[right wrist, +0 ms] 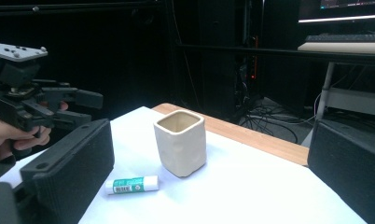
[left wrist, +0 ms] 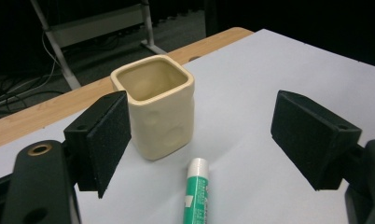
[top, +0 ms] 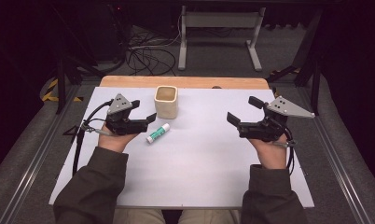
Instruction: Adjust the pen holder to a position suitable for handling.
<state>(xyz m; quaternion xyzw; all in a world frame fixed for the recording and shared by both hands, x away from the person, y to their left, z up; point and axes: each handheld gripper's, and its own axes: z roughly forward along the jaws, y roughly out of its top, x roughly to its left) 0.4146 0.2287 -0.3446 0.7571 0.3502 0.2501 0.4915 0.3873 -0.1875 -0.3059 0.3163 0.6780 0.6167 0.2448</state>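
Observation:
A cream square cup (top: 166, 101) stands upright at the back middle of the white sheet (top: 199, 163). A green and white glue stick (top: 157, 133) lies flat just in front of it. My left gripper (top: 144, 111) is open beside the cup, to its left, with nothing held. In the left gripper view the cup (left wrist: 160, 107) and the glue stick (left wrist: 197, 193) lie ahead between the spread jaws of the left gripper (left wrist: 206, 140). My right gripper (top: 244, 109) hovers open at the right, far from both. Its own view shows the cup (right wrist: 181, 142), the glue stick (right wrist: 131, 185) and the left gripper (right wrist: 83, 107).
A wooden table edge (top: 185, 82) runs behind the sheet. Beyond it on the floor are cables (top: 146, 56) and a white table frame (top: 218, 28). A metal rail (top: 31, 154) borders the table on the left.

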